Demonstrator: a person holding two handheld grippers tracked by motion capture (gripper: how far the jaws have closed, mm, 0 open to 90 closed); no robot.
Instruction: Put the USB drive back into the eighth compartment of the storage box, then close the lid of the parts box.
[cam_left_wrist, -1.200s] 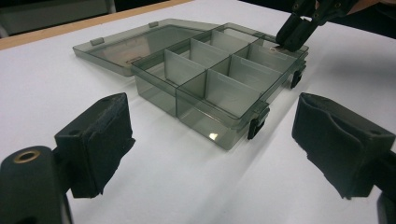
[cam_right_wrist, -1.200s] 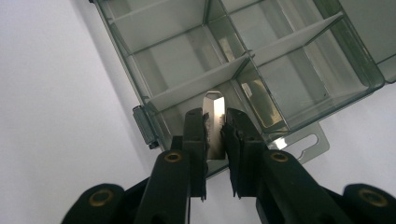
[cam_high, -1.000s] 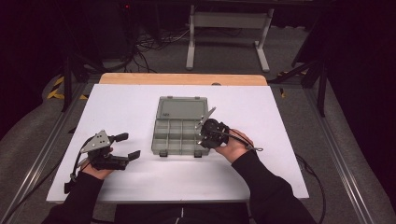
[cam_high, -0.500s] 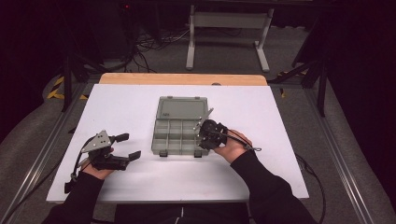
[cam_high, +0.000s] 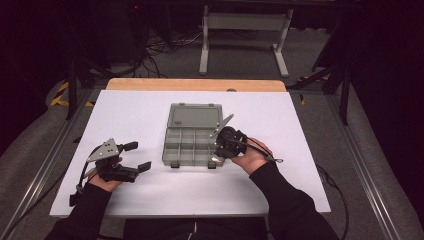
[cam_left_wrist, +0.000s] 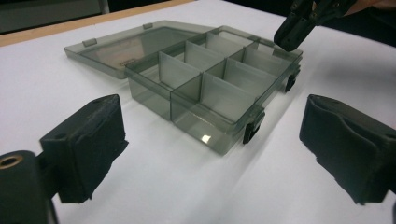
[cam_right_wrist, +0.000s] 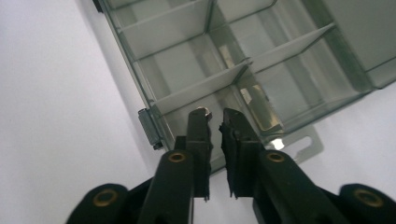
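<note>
A smoky clear compartment box (cam_high: 192, 145) lies open mid-table, its lid (cam_high: 195, 116) flat behind it. My right gripper (cam_high: 217, 150) hangs over the box's front right corner. Its jaws have just closed further to a thin slit (cam_right_wrist: 214, 114) above a corner compartment (cam_right_wrist: 196, 60). A tiny shiny bit (cam_right_wrist: 201, 111) shows at one fingertip; I cannot tell if it is held. My left gripper (cam_high: 137, 156) rests on the table left of the box. Its jaws have just opened wider, with nothing between them (cam_left_wrist: 217, 140). Beyond them stand the box (cam_left_wrist: 219, 84) and the right gripper's tips (cam_left_wrist: 292, 35).
The white tabletop (cam_high: 300, 130) has bare room on both sides of the box. Two dark latches (cam_high: 174, 164) stick out at the box's front. A wooden strip (cam_high: 195, 84) edges the far side; a metal stand (cam_high: 242, 40) and cables are on the floor behind.
</note>
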